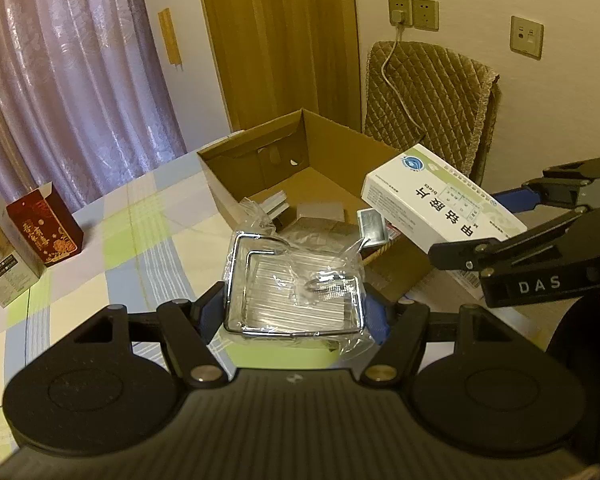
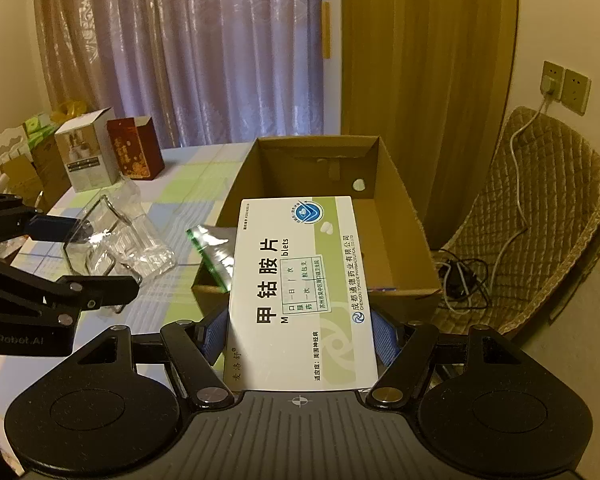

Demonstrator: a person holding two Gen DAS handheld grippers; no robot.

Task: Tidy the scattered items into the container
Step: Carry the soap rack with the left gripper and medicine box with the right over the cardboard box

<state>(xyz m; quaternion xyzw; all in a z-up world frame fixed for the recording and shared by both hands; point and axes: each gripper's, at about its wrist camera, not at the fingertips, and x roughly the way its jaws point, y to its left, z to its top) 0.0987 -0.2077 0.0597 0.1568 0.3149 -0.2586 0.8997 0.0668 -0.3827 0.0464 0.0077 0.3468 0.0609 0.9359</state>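
Left gripper (image 1: 296, 312) clamped on a wire rack (image 1: 296, 280) wrapped in clear plastic, held just short of the cardboard box (image 1: 256, 156), over its near edge. Right gripper (image 2: 300, 332) clenched on a white medicine carton (image 2: 296, 292), held flat above the near wall of the same box, partly over the opening. Inside the box, several small packets (image 1: 320, 212) already lying on the floor. Beyond the box, a padded chair (image 2: 540, 208); to the left of the box on the checked tablecloth (image 1: 140, 248), a red carton (image 1: 44, 228) and a pale carton (image 1: 0, 248), standing well apart from it. Best done, probably, one gripper at a time: carton carried further over the box, lowered close to the floor, then released; rack kept clear of the near wall, loose plastic minded for snagging.
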